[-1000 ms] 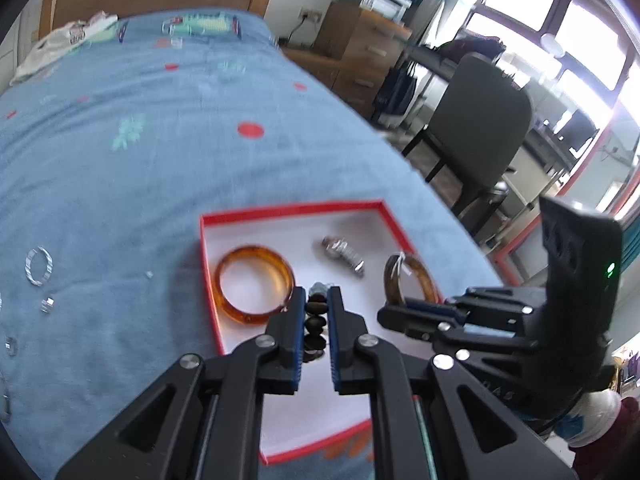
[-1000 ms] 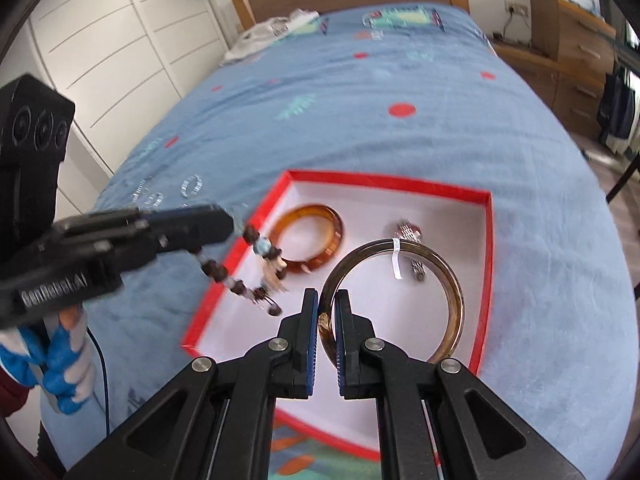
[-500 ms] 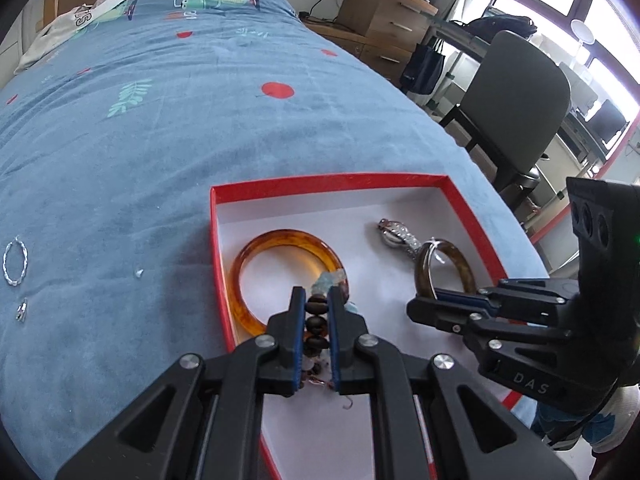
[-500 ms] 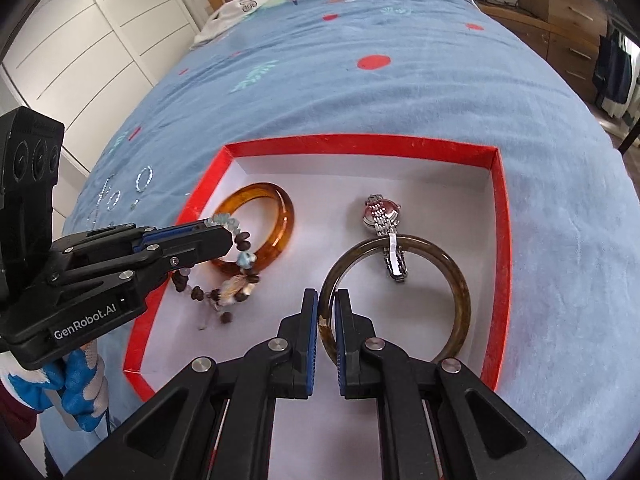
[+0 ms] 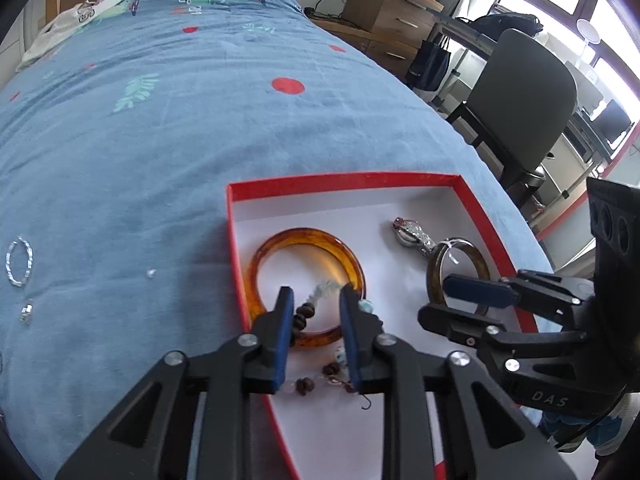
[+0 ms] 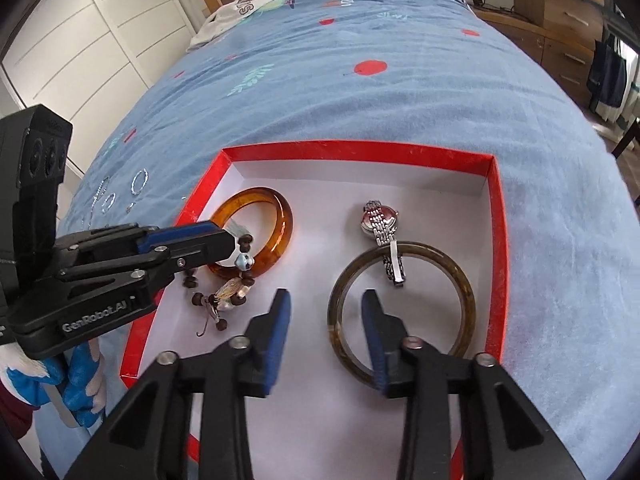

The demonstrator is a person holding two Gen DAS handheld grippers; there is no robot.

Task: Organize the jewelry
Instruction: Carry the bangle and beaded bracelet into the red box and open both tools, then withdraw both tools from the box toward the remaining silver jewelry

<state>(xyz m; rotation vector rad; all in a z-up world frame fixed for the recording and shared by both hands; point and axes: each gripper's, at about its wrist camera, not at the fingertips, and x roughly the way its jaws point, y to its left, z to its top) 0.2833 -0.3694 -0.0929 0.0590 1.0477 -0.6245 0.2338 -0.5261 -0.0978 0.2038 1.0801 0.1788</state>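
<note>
A red-rimmed white box lies on the blue bedspread. In it are an amber bangle, a silver watch and a dark brown bangle. A bead bracelet is draped over the amber bangle and onto the box floor. My left gripper is opening, with beads between its jaws and no pad pressing them. My right gripper is opening too; the dark bangle's left rim lies loose between its jaws.
Silver rings and small pieces lie on the bedspread left of the box. A white garment sits near the headboard. A dark chair and wooden drawers stand right of the bed, white wardrobe doors left.
Both grippers came down into the box and their jaws spread apart. The bead bracelet and the dark bangle, gripped before, now rest on the box floor.
</note>
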